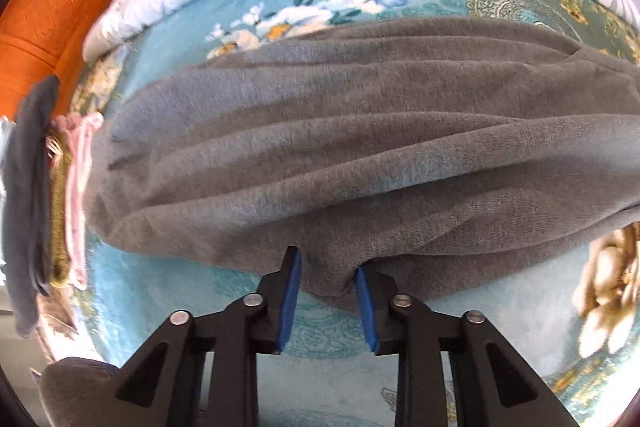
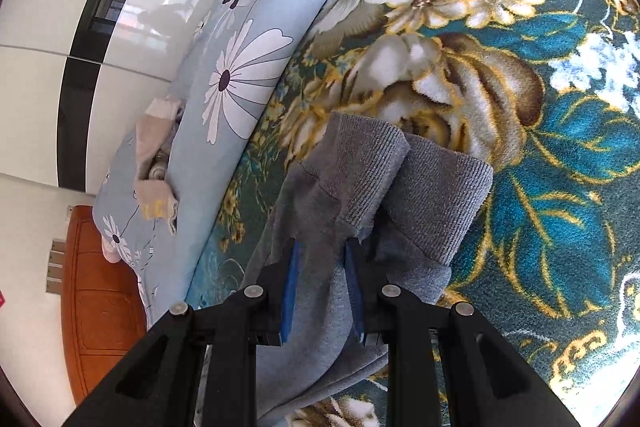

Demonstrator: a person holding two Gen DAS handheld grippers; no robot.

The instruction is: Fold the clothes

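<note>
Across the flowered blanket (image 1: 168,307) the grey garment (image 1: 320,147) was stretched lengthwise, its near edge pinched by the part-closed left gripper (image 1: 328,281), its cuffs (image 2: 400,179) just beyond the part-closed right gripper (image 2: 320,259), by which cloth was gripped.

Teal floral blanket (image 1: 168,39) covers the bed across both views. Grey garment (image 1: 320,147) spread over frame centre, directly on it. Folded clothes stack (image 1: 48,195) at left edge. Pale blue daisy-print quilt (image 2: 240,75) along upper left of right view.
</note>
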